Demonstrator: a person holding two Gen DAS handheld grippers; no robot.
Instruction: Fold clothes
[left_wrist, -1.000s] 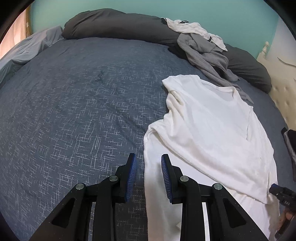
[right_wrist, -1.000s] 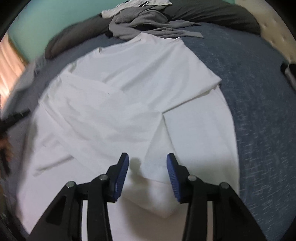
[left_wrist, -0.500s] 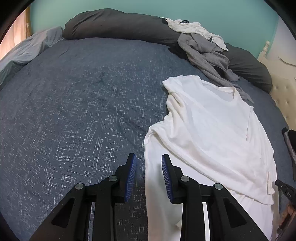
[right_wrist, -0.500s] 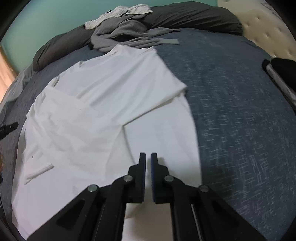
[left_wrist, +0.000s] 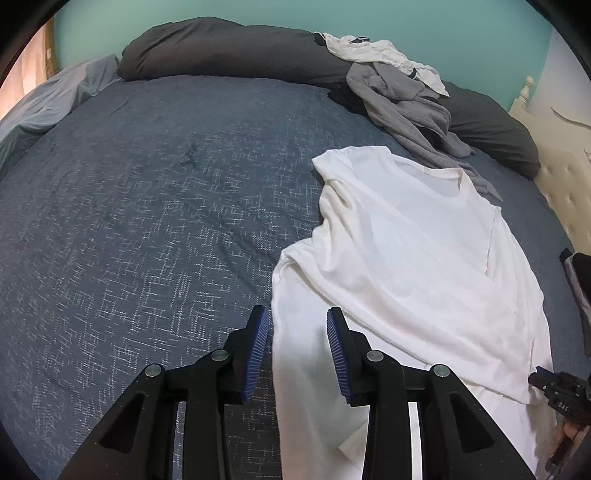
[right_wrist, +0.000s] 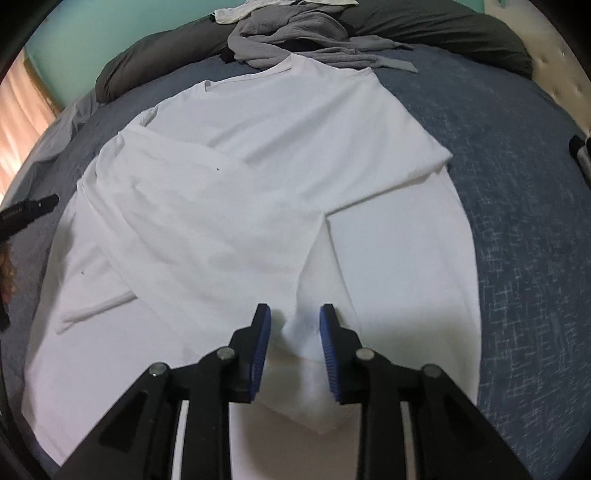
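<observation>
White long-sleeve shirt (left_wrist: 413, 251) lies flat on the blue patterned bedspread (left_wrist: 147, 206), both sleeves folded in across the chest. In the left wrist view it fills the 3 to 5 o'clock part of the picture, with its neckline toward 1 o'clock.

Left gripper (left_wrist: 295, 350): jaws apart, nothing between the blue pads. It hovers at the shirt's left side edge; one pad is over bedspread, the other over white cloth. Contact with the fabric: cannot tell.

Right gripper (right_wrist: 293, 349): jaws apart, holding nothing. It sits over the lower body of the shirt (right_wrist: 258, 192), where a folded sleeve end (right_wrist: 317, 369) makes a point just below the pads. Touching or just above: cannot tell.

Grey garment (left_wrist: 406, 99) lies heaped at 1 o'clock in the left wrist view, its lower end touching the shirt's collar area. A crumpled white garment (left_wrist: 380, 55) lies on top of it. Dark pillows (left_wrist: 229, 51) run along the head of the bed at 12 o'clock

Teal wall (left_wrist: 258, 14) behind
</observation>
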